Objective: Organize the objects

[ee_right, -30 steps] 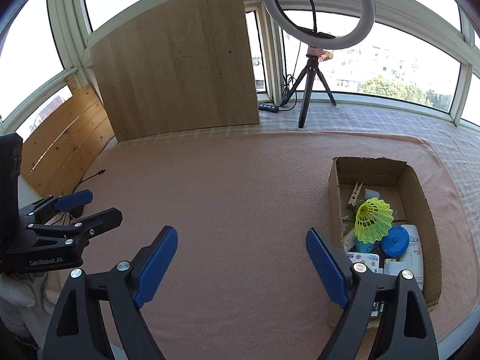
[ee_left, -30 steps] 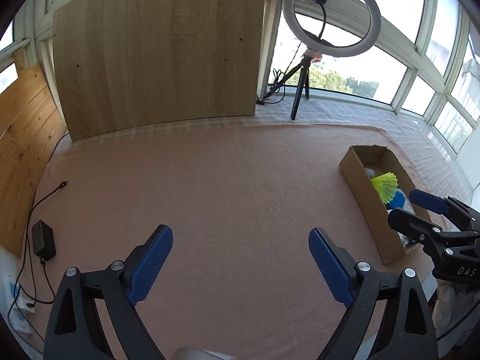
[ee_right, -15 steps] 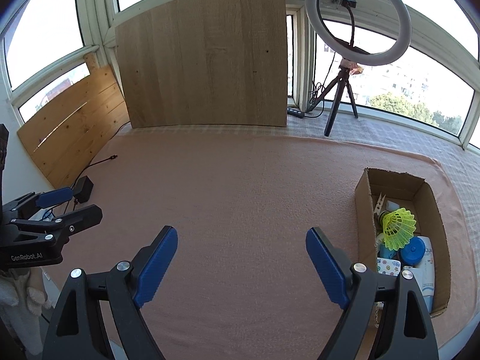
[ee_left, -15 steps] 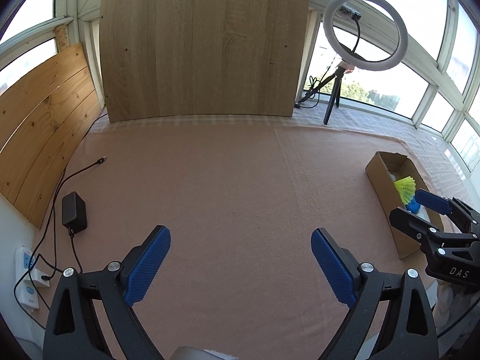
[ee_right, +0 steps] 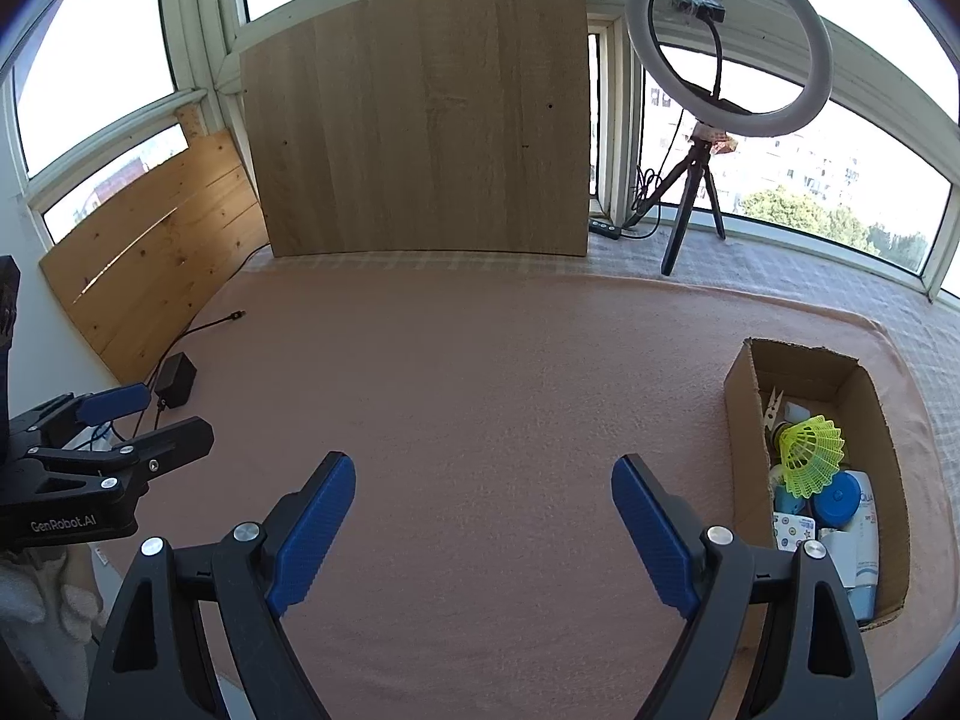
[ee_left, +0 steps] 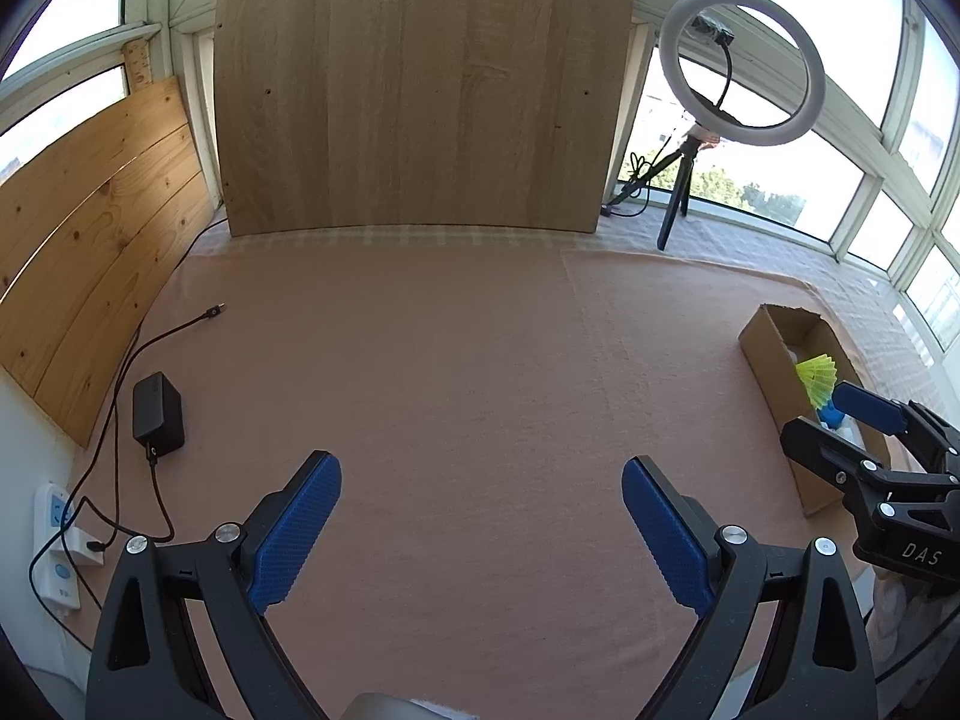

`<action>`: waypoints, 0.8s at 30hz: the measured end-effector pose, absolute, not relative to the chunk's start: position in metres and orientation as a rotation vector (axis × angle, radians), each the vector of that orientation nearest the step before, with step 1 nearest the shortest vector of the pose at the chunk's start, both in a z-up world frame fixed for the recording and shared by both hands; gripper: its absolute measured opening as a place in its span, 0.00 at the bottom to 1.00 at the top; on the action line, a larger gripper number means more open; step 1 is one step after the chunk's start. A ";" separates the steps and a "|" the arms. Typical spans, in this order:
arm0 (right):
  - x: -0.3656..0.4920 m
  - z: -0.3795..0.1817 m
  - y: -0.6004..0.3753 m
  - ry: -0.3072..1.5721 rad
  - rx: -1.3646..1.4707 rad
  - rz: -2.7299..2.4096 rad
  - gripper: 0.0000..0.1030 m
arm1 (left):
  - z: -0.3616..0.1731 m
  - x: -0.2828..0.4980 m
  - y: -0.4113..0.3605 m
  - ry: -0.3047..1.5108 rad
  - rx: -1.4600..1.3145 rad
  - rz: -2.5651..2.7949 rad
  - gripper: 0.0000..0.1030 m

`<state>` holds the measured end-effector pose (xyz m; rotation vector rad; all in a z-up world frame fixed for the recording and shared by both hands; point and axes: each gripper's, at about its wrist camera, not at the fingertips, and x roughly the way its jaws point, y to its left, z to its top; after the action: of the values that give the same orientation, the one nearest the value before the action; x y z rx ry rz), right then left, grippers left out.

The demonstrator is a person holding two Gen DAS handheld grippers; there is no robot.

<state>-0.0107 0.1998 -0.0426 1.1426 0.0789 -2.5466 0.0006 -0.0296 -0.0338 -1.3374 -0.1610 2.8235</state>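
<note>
A cardboard box (ee_right: 741,420) stands at the right of the pink cloth; it also shows in the left wrist view (ee_left: 774,360). In it lie a yellow shuttlecock (ee_right: 813,456), a blue round lid (ee_right: 837,504), a wooden clothespin (ee_right: 774,408), a white tube (ee_right: 861,558) and other small items. My left gripper (ee_left: 480,531) is open and empty above the near part of the cloth. My right gripper (ee_right: 483,528) is open and empty, left of the box. Each gripper also shows in the other's view: the right one (ee_left: 840,426) and the left one (ee_right: 144,420).
A wooden board (ee_right: 420,120) leans against the windows at the back, wooden planks (ee_left: 90,228) at the left. A ring light on a tripod (ee_right: 720,60) stands at the back right. A black adapter (ee_left: 157,414) with cable and a white power strip (ee_left: 54,540) lie at the left.
Both grippers have drawn back and up from the cloth, still open. The box looks smaller and farther right; the adapter and power strip came into the left view.
</note>
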 end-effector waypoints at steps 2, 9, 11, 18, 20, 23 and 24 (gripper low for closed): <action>-0.010 -0.043 0.199 0.078 1.147 -2.546 0.82 | -0.034 0.000 -0.028 -0.157 -1.336 2.823 0.94; -0.008 -0.042 0.201 0.069 1.145 -2.557 0.82 | -0.035 -0.001 -0.024 -0.148 -1.335 2.816 0.94; -0.007 -0.041 0.202 0.069 1.141 -2.561 0.82 | -0.035 -0.001 -0.023 -0.147 -1.334 2.817 0.94; -0.009 -0.043 0.205 0.067 1.149 -2.563 0.82 | -0.037 -0.002 -0.019 -0.150 -1.344 2.810 0.94; -0.009 -0.044 0.207 0.064 1.153 -2.565 0.82 | -0.038 -0.002 -0.016 -0.144 -1.344 2.807 0.94; -0.011 -0.044 0.209 0.057 1.160 -2.567 0.82 | -0.039 -0.003 -0.014 -0.141 -1.346 2.804 0.94; -0.011 -0.045 0.210 0.056 1.162 -2.567 0.82 | -0.039 -0.003 -0.013 -0.141 -1.347 2.803 0.94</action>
<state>-0.0112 0.2102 -0.0448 1.1619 0.0556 -2.5673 -0.0031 -0.0133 -0.0388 -1.3472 -0.1411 2.8031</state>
